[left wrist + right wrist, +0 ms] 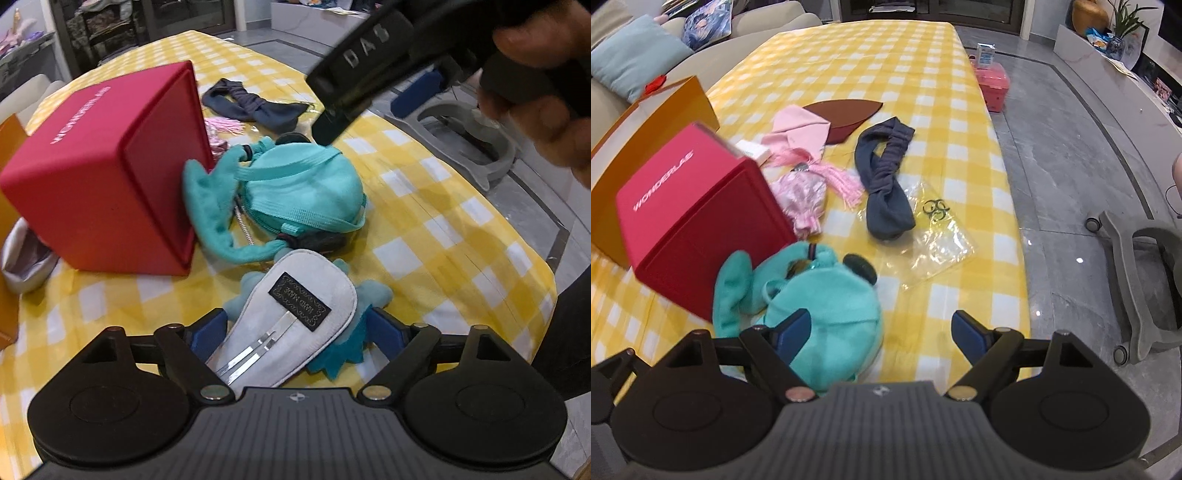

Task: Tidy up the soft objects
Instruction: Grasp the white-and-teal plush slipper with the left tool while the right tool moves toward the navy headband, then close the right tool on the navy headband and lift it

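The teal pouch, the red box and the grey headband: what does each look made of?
Teal pouch: looks like fuzzy plush fleece, matte, with woven webbing straps. Red box: rigid, probably coated card, smooth matte faces with sharp edges and printed lettering. Grey headband: likely stretch knit fabric, dull, gathered into soft folds.

The left gripper point(295, 328) had a black ribbed body, round black discs, silver pivot screws and blue finger pads point(388, 328); the right gripper point(881, 334) matched, lettered "DAS" in white.
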The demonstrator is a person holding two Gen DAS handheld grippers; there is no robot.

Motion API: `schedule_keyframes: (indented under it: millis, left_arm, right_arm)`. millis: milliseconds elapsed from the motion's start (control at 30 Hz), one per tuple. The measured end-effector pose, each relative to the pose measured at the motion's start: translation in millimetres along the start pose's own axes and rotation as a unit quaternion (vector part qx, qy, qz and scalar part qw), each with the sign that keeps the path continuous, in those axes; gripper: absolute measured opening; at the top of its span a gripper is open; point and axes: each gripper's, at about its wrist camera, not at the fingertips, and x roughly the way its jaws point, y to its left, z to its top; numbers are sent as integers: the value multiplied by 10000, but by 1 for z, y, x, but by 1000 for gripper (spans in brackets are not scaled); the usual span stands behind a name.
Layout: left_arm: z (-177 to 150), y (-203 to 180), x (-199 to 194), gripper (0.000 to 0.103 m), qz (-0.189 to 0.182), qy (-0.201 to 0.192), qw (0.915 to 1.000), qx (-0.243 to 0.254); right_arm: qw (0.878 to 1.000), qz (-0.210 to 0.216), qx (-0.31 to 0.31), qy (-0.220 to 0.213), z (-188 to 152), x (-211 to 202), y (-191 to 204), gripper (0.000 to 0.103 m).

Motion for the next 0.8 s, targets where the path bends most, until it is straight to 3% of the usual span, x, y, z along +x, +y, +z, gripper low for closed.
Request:
schedule_keyframes:
  millis: [200, 367, 600, 800]
  left_arm:
    - [-1, 5, 8, 103, -279, 66, 9995, -91]
    - [-4, -3, 11, 103, -157, -61, 9994, 291]
    - [-5, 2, 12, 103, -287, -125, 9990, 333]
    - [-5, 11, 8, 91, -374, -144, 9987, 328]
  right_arm:
    - [10000, 43, -45, -14, 12, 9, 2, 82]
    - [9997, -100, -160, -185, 29, 23, 1, 79]
    - [9998, -26, 138, -140, 57, 52, -13, 75]
    - [9997, -137, 148, -170, 74, 67, -12, 71]
